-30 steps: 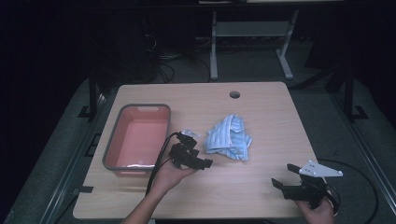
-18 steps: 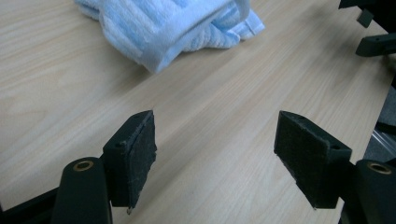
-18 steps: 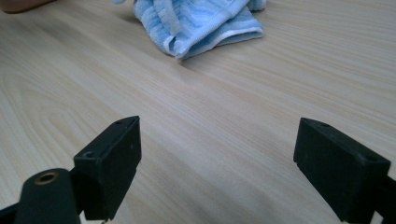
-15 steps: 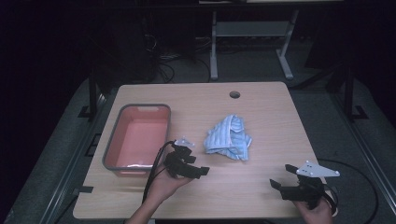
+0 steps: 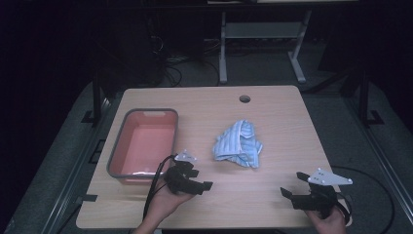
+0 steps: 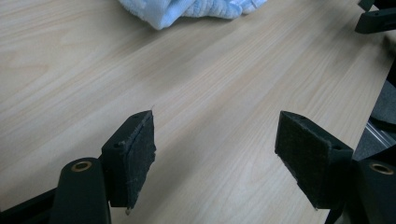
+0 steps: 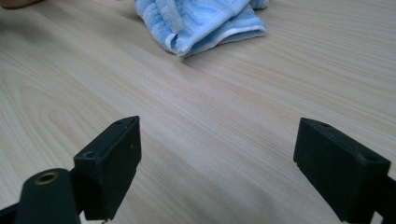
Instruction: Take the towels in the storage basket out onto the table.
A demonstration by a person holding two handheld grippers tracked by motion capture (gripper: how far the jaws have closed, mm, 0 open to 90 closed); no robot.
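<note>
A crumpled blue-and-white striped towel lies near the middle of the wooden table. My left gripper sits low over the table in front of the towel and to its left, held in a hand, jaws open with only bare wood between them. The towel's edge shows far ahead in the left gripper view. My right gripper rests near the front right edge, also open and holding nothing. From it the towel lies ahead across open wood.
A shallow pink tub with a grey rim stands on the left side of the table, just beyond the left gripper. A round cable hole sits at the far edge. Cables trail from both grippers off the front. The room beyond is dark.
My left gripper has drawn back from the towel toward the near edge and sunk a little. The right gripper and the towel have stayed put.
</note>
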